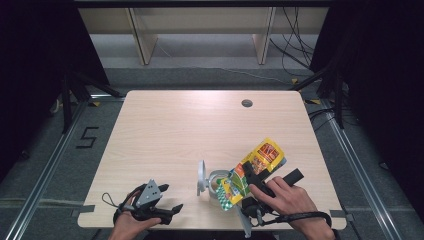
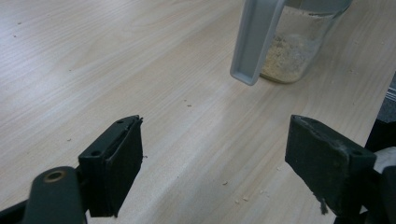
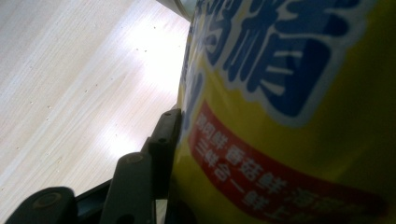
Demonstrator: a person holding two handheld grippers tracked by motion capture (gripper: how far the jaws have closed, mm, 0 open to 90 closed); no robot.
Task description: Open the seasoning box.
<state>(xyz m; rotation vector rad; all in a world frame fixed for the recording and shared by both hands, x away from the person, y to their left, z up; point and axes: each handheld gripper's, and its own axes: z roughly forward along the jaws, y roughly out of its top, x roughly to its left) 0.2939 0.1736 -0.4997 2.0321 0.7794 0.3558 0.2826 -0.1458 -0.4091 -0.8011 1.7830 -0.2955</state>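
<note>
Where the high view looked down on the light wood table point(image 1: 165, 130), the right gripper point(image 1: 250, 176) sat near the front right edge, clamped partway closed on a yellow seasoning bag point(image 1: 252, 167). The bag was tilted, printed top end up toward the right, lower end over a clear jar point(image 1: 216, 184) just left of it. Jar's grey lid point(image 1: 201, 176) stood flipped open on its left side. Left gripper point(image 1: 170, 197) rested at the front left edge, well apart from jar, nothing in it.

Left gripper view: both black jaws spread wide over bare table, nothing between them. Jar point(image 2: 299, 51) ahead, pale powder in the bottom, grey lid point(image 2: 254, 42) hanging down in front of it. Crumbs scattered on the wood.

Right gripper view: yellow bag point(image 3: 289, 112) with blue and red print pressed against the left jaw pad; other jaw hidden behind the bag. Table point(image 3: 79, 84) at left.
</note>
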